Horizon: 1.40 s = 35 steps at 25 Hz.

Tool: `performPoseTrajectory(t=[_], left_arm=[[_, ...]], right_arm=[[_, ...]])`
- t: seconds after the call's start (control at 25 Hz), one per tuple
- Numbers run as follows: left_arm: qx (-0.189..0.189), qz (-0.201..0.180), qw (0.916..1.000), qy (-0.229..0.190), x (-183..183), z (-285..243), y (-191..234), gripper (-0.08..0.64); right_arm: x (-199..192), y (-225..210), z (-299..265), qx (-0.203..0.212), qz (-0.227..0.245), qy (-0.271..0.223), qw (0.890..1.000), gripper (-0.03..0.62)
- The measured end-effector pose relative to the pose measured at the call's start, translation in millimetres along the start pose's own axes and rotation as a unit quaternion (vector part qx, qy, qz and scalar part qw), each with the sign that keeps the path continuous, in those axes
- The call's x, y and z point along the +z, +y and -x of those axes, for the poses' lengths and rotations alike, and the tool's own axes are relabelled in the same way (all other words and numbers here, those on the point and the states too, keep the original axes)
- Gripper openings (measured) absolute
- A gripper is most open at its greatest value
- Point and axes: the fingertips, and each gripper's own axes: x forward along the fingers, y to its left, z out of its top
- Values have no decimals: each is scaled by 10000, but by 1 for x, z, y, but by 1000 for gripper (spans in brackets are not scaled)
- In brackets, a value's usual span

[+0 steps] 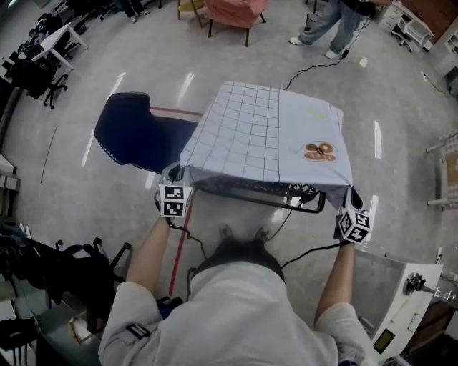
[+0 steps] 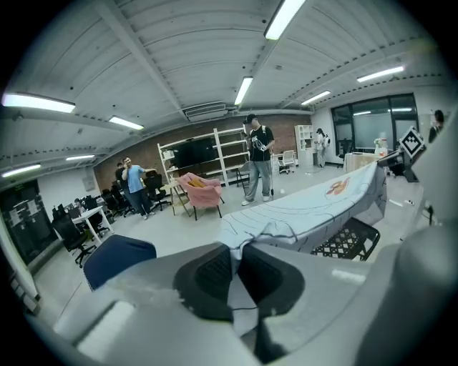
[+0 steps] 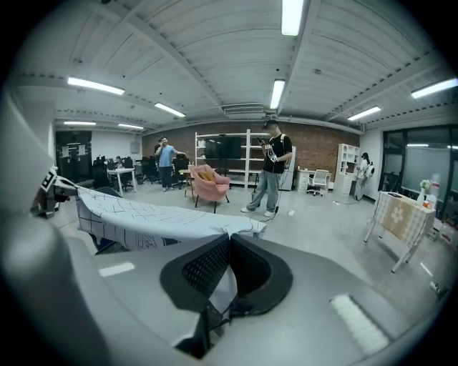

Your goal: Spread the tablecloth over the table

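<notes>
Head view shows the tablecloth (image 1: pixel 265 129), pale with a dark grid and an orange print towards its right side, lying across the top of the table (image 1: pixel 286 194). The table's black mesh frame shows below the cloth's near edge. The left gripper (image 1: pixel 174 175) is at the table's near left corner and the right gripper (image 1: pixel 350 196) at its near right corner. Each gripper's own view shows its jaws pinched together on a corner of the cloth. A dark blue chair (image 1: pixel 132 132) stands just left of the table; a pink chair (image 1: pixel 232 11) stands well beyond it.
</notes>
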Motion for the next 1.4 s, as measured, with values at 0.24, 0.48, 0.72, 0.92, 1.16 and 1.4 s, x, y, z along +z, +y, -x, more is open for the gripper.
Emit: performPoseTrajectory(t=[0.24,0.48,0.72,0.92,1.16,1.4], left_arm=[[-49,124,9999,-74,-2,-7,4,23],[-287,13,9996,-78,2,13,4,23],[-412,-352,9985,-96,19,39,0,23],[-557,-572,9968,12,21,55,-7,23],[-586,-644,9958,273,-1,63,-13,23],[-734,-696,9940,424,-24,76,-20,23]], right_arm=[[5,8,2,-75,142,148,9998,9],[16,11,28,176,364,213,9990,9],[15,5,53,716,337,299,9964,11],[5,0,64,889,393,318,9948,12],[-19,4,72,986,444,517,9928,14],[-32,6,85,992,419,572,9925,15]])
